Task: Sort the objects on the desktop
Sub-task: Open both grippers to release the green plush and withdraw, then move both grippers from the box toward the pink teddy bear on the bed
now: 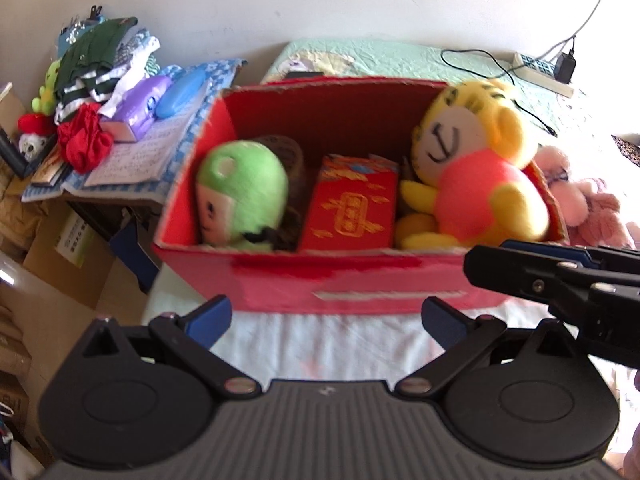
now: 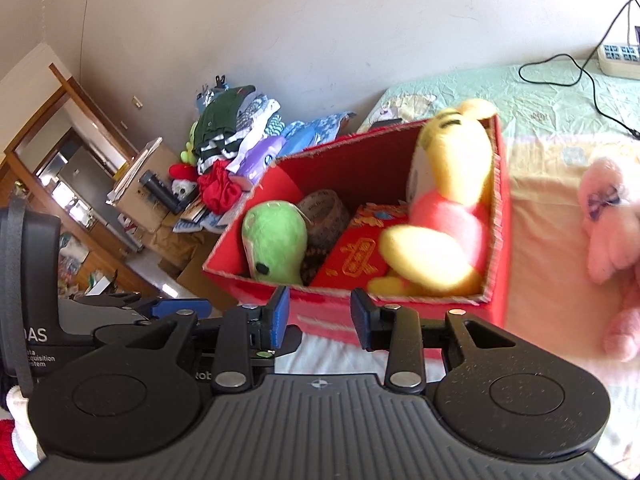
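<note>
An open red cardboard box (image 1: 280,280) (image 2: 498,216) stands on the bed in front of both grippers. Inside lie a green plush (image 1: 240,192) (image 2: 276,240), a brown tape roll (image 1: 286,152) (image 2: 326,212), a red gold-printed packet (image 1: 352,208) (image 2: 356,256) and a yellow tiger plush (image 1: 476,168) (image 2: 444,224) leaning in the right end. A pink plush (image 1: 576,196) (image 2: 612,220) lies on the bed right of the box. My left gripper (image 1: 326,318) is wide open and empty just short of the box front. My right gripper (image 2: 320,314) (image 1: 492,258) is open and empty at the box's near rim.
A side table (image 1: 132,168) left of the bed carries a clothes pile (image 1: 104,60) (image 2: 228,132), a purple toy and books. A power strip (image 1: 540,72) (image 2: 620,56) with a black cable lies on the green bedsheet behind the box. Cardboard boxes (image 1: 68,256) stand on the floor at left.
</note>
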A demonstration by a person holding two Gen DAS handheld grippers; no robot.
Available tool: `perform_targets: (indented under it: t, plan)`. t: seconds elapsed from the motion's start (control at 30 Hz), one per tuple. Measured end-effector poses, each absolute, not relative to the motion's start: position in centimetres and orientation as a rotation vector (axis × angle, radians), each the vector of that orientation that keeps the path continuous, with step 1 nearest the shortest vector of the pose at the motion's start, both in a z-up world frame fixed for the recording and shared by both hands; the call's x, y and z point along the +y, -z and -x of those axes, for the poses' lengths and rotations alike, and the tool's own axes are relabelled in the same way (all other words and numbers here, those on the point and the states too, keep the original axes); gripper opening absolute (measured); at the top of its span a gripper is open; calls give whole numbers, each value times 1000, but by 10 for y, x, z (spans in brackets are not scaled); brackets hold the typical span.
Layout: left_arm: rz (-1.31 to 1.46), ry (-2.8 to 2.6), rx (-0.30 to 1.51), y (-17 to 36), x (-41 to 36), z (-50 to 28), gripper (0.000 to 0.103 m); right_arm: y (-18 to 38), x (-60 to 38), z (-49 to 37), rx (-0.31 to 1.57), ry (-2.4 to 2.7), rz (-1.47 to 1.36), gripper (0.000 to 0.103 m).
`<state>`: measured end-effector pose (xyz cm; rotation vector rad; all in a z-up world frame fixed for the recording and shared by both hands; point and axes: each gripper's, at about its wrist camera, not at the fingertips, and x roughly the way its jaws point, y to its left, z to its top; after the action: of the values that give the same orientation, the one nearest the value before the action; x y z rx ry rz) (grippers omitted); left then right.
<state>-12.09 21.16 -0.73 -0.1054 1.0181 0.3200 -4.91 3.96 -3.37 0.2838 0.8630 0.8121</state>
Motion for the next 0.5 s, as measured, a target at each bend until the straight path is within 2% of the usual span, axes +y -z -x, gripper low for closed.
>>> perform_targets:
  t: [0.5]
  plan:
    - [100, -138, 1126, 46, 86, 97, 101, 61, -65, 49, 917, -745, -268, 37]
